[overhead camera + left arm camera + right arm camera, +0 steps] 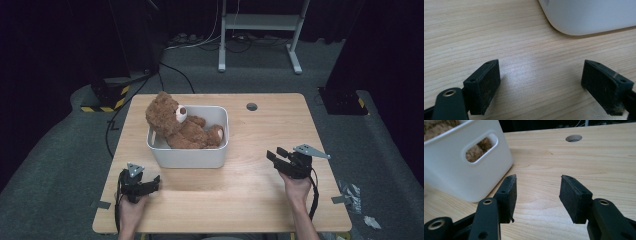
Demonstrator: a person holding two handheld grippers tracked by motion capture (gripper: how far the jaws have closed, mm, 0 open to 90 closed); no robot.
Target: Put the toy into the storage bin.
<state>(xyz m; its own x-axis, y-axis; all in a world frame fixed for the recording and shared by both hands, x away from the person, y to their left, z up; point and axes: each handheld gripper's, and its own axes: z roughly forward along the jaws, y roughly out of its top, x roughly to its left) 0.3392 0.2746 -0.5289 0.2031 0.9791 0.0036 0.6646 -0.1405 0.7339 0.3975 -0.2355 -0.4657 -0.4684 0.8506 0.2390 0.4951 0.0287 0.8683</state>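
Observation:
A brown teddy bear [175,125] lies in a white bin [187,157] at the left middle of the wooden table [260,195], its head over the bin's left rim. My left gripper [156,181] rests low near the table's front left, just in front of the bin. In the left gripper view its jaws [541,82] stand wide open over bare wood, with the bin's corner [586,15] ahead. My right gripper [274,153] is held to the right of the bin, pointing left toward it. Its jaws [537,192] are open and empty; the bin's handle slot [477,151] shows brown fur.
A round cable hole [252,106] sits in the table's far edge, right of the bin. Bare wood lies between the two grippers. Beyond the table are grey carpet, cables and a white stand's legs [260,35].

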